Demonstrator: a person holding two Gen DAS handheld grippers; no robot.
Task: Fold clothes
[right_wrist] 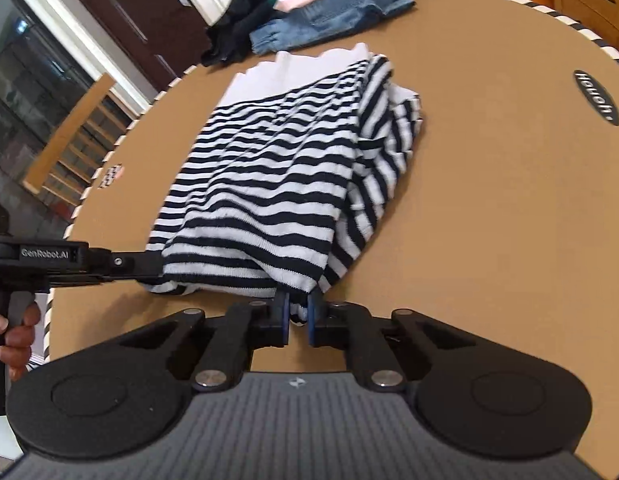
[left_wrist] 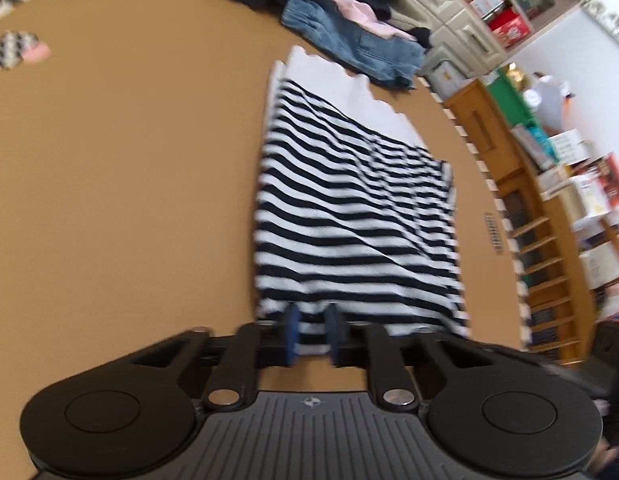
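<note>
A navy-and-white striped sweater (left_wrist: 349,208) with a white scalloped far edge lies partly folded on the brown table (left_wrist: 121,184). My left gripper (left_wrist: 314,330) is shut on its near hem. In the right wrist view the same sweater (right_wrist: 269,168) lies with a sleeve folded along its right side. My right gripper (right_wrist: 297,314) is shut on the near right corner of the hem. The left gripper (right_wrist: 145,266) shows there from the side, holding the near left corner.
A pile of unfolded clothes (left_wrist: 341,4) with blue jeans (right_wrist: 329,16), a pink piece and dark and green garments sits at the table's far edge. A striped border (left_wrist: 493,200) marks the table rim. Shelves and wooden furniture (left_wrist: 549,240) stand beyond.
</note>
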